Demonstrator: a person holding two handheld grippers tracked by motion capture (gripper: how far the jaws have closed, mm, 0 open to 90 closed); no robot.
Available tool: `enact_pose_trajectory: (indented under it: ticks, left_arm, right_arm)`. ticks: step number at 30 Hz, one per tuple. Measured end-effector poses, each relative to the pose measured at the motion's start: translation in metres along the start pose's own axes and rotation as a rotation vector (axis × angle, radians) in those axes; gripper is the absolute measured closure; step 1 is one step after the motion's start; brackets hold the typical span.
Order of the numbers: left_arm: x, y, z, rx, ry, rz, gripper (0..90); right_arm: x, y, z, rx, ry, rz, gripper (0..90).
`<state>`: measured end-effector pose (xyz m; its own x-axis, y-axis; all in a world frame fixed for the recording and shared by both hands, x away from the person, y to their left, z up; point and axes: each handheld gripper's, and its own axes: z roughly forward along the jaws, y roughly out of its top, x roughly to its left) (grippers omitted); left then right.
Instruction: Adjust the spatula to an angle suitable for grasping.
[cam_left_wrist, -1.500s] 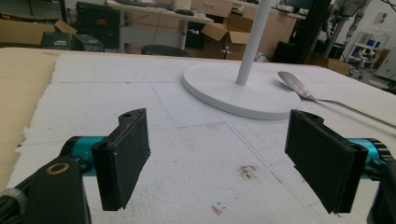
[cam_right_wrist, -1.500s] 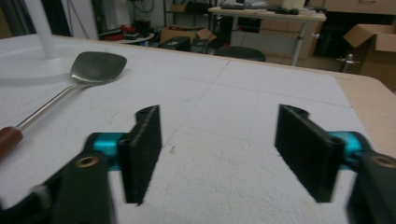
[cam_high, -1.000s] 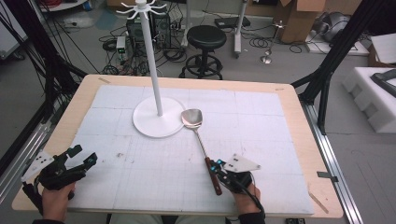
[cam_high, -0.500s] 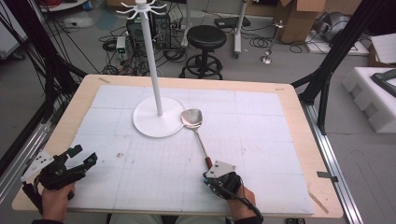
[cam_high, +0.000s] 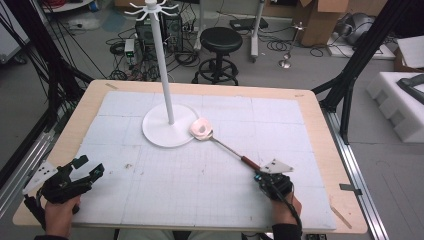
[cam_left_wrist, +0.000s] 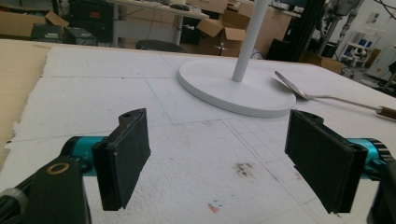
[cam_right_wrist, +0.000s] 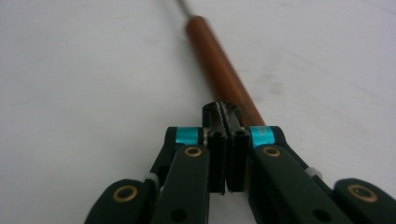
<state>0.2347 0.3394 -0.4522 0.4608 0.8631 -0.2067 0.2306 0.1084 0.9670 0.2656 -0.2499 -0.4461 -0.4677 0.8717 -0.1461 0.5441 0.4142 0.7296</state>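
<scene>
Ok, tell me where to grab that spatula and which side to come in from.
Take the spatula by its brown wooden handle, coming in from the near right end, where the right gripper already sits. The handle lies flat on the mat and free, while the metal blade rests against the stand's white base.

Your wooden table (cam_high: 320, 130) carries a white gridded foam mat (cam_high: 210, 190) — on it stands a white hook stand (cam_high: 167, 131), with a brown-handled ladle (cam_high: 220, 142) lying just beside its base.
</scene>
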Motion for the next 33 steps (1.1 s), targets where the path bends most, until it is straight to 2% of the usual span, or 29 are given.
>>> enact_pose_trajectory:
  ticks: [3, 5, 9, 12, 15, 17, 20, 21, 22, 23, 26, 29, 33]
  left_arm:
    - [0.0, 0.0, 0.0, 0.0, 0.001, 0.0, 22.4]
    - [0.0, 0.0, 0.0, 0.001, 0.003, -0.003, 22.4]
    - [0.0, 0.0, 0.001, 0.005, 0.004, -0.005, 22.4]
    - [0.0, 0.0, 0.0, 0.004, 0.002, -0.004, 22.5]
    - [0.0, 0.0, 0.0, 0.004, 0.002, -0.006, 22.4]
    - [0.0, 0.0, 0.0, 0.003, 0.001, -0.006, 22.5]
    - [0.0, 0.0, 0.0, 0.003, -0.001, -0.005, 22.5]
    - [0.0, 0.0, 0.0, 0.003, -0.001, -0.005, 22.5]
    - [0.0, 0.0, 0.0, 0.002, -0.001, -0.006, 22.5]
    - [0.001, 0.0, 0.0, 0.003, -0.002, -0.005, 22.5]
    - [0.001, 0.0, 0.0, 0.003, -0.004, -0.006, 22.5]
    - [0.001, 0.0, 0.0, 0.002, -0.006, -0.008, 22.5]
    - [0.001, 0.0, 0.0, 0.003, -0.009, -0.009, 22.5]
  right_arm:
    - [-0.024, -0.001, 0.004, -0.009, -0.073, 0.108, 89.6]
    - [-0.029, 0.005, 0.004, -0.027, -0.068, 0.16, 89.6]
    - [-0.016, 0.031, 0.008, -0.083, -0.016, 0.136, 89.6]
    - [-0.004, 0.053, 0.02, -0.11, 0.028, 0.127, 89.6]
    - [0.007, 0.077, 0.034, -0.127, 0.048, 0.118, 89.6]
    - [0.013, 0.092, 0.047, -0.121, 0.049, 0.116, 89.6]
    - [0.016, 0.111, 0.07, -0.079, 0.035, 0.135, 89.5]
    - [0.016, 0.111, 0.07, -0.079, 0.035, 0.135, 89.5]
    - [0.017, 0.12, 0.082, -0.064, 0.008, 0.154, 89.5]
    - [0.018, 0.124, 0.089, -0.058, 0.006, 0.167, 89.5]
    - [0.024, 0.133, 0.106, -0.017, -0.004, 0.163, 89.5]
    - [0.029, 0.137, 0.12, 0.032, 0.012, 0.171, 89.4]
    - [0.034, 0.138, 0.13, 0.063, 0.062, 0.18, 89.4]
